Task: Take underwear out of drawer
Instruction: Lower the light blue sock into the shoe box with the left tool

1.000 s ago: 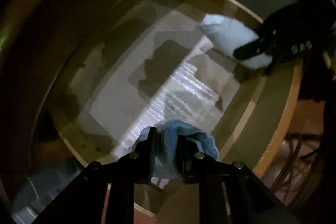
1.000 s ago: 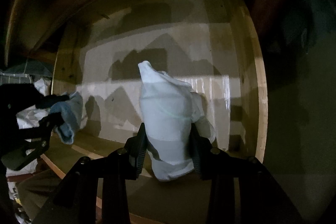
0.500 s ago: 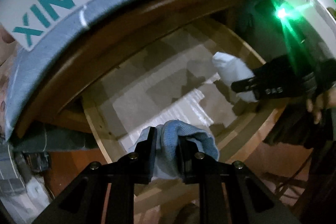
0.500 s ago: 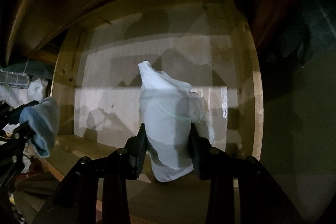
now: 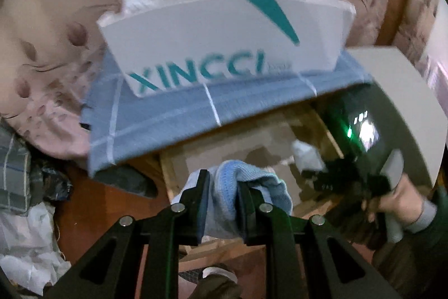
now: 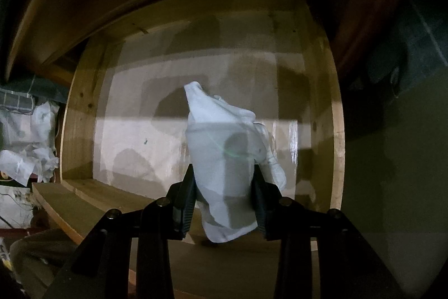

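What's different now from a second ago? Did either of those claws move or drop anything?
The left gripper has lifted its blue underwear up out of the drawer; its camera now sees the white shoe box on top of the cabinet. Nothing was dropped or newly grabbed. The right gripper stayed put over the drawer, clamped on the white underwear.

A soft, ribbed blue cloth bundle (image 5: 246,184) is seen between matt black plastic fingers (image 5: 200,203) with small shiny metal screws. A smooth white cloth bundle (image 6: 224,159) is pinched in the other gripper. The pale bare-wood drawer (image 6: 81,114) is lined with a slightly glossy white sheet. A smooth white cardboard box with teal letters (image 5: 224,46) is set on a woven blue checked cloth (image 5: 173,125). Crumpled white paper (image 6: 25,159) is seen beside the drawer.
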